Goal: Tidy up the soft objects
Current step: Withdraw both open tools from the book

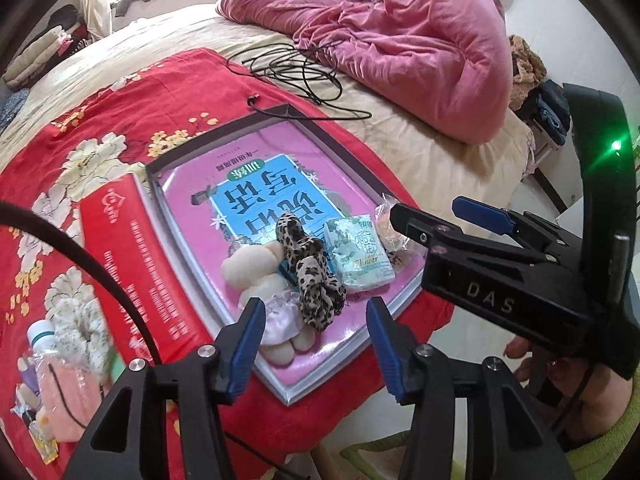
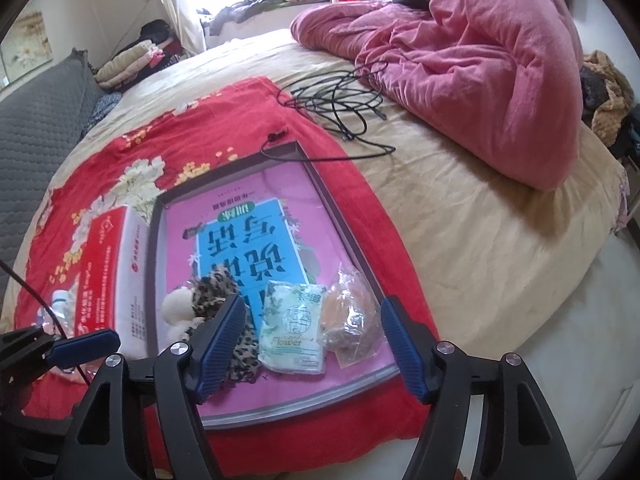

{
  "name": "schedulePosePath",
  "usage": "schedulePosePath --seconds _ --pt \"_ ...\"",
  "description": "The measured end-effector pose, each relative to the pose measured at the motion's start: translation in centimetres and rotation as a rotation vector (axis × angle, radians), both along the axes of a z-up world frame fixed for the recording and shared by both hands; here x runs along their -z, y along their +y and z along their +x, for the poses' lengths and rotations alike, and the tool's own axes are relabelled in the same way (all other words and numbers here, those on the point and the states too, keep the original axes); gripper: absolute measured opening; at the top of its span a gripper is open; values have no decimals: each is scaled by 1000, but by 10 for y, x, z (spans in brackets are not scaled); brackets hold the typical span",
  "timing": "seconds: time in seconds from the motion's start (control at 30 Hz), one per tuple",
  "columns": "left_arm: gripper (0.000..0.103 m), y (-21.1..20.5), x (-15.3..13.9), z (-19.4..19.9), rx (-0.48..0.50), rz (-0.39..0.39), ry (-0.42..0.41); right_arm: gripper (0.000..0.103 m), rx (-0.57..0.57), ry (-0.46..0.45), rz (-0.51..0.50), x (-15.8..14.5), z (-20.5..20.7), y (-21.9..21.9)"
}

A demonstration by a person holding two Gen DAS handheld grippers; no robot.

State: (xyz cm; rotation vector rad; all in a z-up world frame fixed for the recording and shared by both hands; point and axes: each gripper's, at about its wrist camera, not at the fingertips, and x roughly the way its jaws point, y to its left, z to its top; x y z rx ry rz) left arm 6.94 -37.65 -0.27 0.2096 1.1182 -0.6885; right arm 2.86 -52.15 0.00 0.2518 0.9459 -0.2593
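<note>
A shallow pink-lined tray (image 1: 192,216) (image 2: 280,192) lies on a red floral cloth (image 1: 100,128) (image 2: 120,152) on the bed. In it lie a cream plush doll (image 1: 256,268) (image 2: 178,308), a leopard-print scrunchie (image 1: 312,276) (image 2: 216,288), a green-and-white tissue pack (image 1: 358,258) (image 2: 294,332) and a clear bag with brown stuff (image 1: 390,216) (image 2: 350,320). My left gripper (image 1: 316,332) is open and empty just before the doll and scrunchie. My right gripper (image 2: 312,340) is open and empty over the tissue pack; it also shows in the left wrist view (image 1: 448,216).
A red box (image 1: 132,264) (image 2: 104,276) stands left of the tray. Left of it lie a bottle (image 1: 40,336), a fluffy scrunchie (image 1: 84,324) and a bagged pink item (image 1: 64,400). Black cables (image 1: 304,68) (image 2: 336,104) and a pink duvet (image 1: 420,40) (image 2: 480,60) lie behind.
</note>
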Motion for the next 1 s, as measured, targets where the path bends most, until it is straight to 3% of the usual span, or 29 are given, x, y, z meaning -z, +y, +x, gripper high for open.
schedulePosePath --seconds 0.5,1.0 --pt "58 63 -38 -22 -64 -55 -18 74 -59 -60 -32 -43 -8 51" --pt "62 155 -63 -24 -215 -71 -38 74 -147 -88 -56 -72 -5 119"
